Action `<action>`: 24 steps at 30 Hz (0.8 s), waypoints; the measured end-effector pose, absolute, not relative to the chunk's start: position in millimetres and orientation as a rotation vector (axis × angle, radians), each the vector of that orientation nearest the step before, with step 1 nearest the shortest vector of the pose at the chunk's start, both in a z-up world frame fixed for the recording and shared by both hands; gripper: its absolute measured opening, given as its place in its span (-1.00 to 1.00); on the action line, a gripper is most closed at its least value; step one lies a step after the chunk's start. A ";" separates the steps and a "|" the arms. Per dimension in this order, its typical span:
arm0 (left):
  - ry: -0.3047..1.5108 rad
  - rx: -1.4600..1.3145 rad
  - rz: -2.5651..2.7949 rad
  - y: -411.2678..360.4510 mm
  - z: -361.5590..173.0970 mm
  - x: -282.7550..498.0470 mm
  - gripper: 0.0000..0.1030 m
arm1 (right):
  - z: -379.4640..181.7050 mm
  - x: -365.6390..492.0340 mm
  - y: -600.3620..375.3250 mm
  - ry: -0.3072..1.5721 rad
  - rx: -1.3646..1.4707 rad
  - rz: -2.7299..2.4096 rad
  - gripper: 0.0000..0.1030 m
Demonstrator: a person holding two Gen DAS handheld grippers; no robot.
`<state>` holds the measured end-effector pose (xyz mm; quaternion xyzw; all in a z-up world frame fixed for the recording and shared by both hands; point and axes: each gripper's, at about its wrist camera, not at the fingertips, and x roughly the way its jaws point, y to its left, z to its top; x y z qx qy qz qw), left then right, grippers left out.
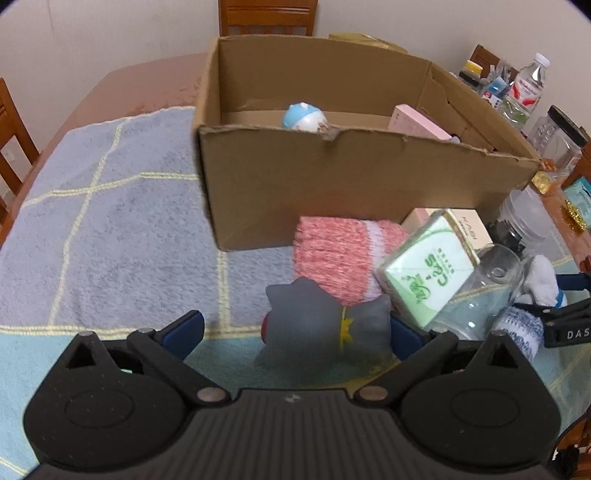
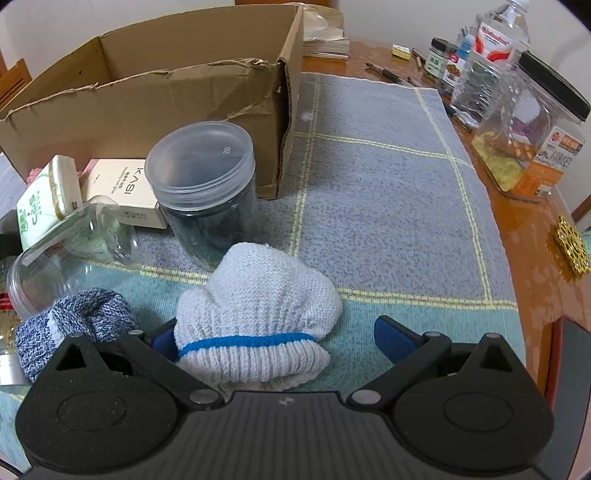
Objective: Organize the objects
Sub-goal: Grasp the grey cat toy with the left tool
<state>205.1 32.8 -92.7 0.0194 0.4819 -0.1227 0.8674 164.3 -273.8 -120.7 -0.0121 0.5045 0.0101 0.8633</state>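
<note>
An open cardboard box stands on the mat and holds a blue-and-white round toy and a pink box. My left gripper is open with a grey plush toy lying between its fingers. My right gripper is open around a white knit sock with a blue stripe. A blue-speckled sock, a clear glass on its side, a green tissue pack, a pink rolled cloth, a KASI box and a lidded dark jar lie beside the cardboard box.
A blue and teal checked mat covers the wooden table. Bottles and plastic jars crowd the table's right edge, with a gold ornament. Wooden chairs stand around the table.
</note>
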 end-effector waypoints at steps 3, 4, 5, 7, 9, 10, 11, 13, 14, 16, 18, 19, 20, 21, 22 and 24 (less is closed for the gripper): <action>1.000 0.053 -0.240 42.4 -91.4 206.7 0.99 | -120.4 162.2 -274.6 1.055 -0.017 0.007 1.00; 0.996 0.057 -0.234 45.7 -90.6 207.1 0.99 | -120.2 162.0 -274.3 1.056 -0.016 0.005 1.00; 0.993 0.057 -0.238 48.3 -89.9 207.9 0.99 | -120.7 164.1 -275.8 1.056 -0.016 0.005 1.00; 0.998 0.052 -0.262 51.3 -90.6 209.4 0.99 | -121.0 163.9 -274.5 1.055 -0.016 0.005 1.00; 1.015 0.031 -0.279 52.1 -94.9 211.9 0.99 | -120.9 164.4 -274.6 1.056 -0.016 0.004 1.00; 1.025 0.017 -0.282 50.9 -98.1 213.1 0.99 | -120.9 164.2 -274.6 1.056 -0.016 0.004 1.00; 1.033 0.015 -0.282 48.5 -101.7 215.3 0.99 | -120.9 164.3 -274.7 1.056 -0.017 0.006 1.00; 1.033 0.019 -0.275 42.3 -107.1 217.4 0.99 | -120.8 164.2 -274.7 1.055 -0.017 0.007 1.00; 1.032 0.017 -0.272 40.1 -108.2 217.9 0.99 | -120.9 164.5 -274.6 1.055 -0.017 0.007 1.00; 1.030 0.026 -0.261 35.8 -110.0 220.2 0.99 | -120.1 164.3 -273.3 1.054 -0.018 0.008 1.00; 1.028 0.040 -0.261 34.5 -110.0 220.9 0.99 | -119.7 163.7 -273.2 1.051 -0.021 0.013 1.00; 1.020 0.056 -0.262 34.7 -108.8 220.5 0.99 | -120.2 164.9 -273.7 1.050 -0.022 0.015 1.00; 1.012 0.072 -0.263 35.0 -107.1 219.6 0.99 | -120.6 165.8 -274.0 1.050 -0.023 0.017 1.00; 1.001 0.090 -0.263 35.1 -104.9 218.4 0.99 | -120.6 166.0 -274.0 1.050 -0.025 0.020 1.00; 0.987 0.115 -0.261 34.8 -102.5 216.7 0.99 | -121.5 166.7 -274.1 1.048 -0.025 0.021 1.00; 0.980 0.145 -0.273 33.5 -101.1 215.3 0.99 | -121.6 166.3 -274.1 1.044 -0.027 0.024 1.00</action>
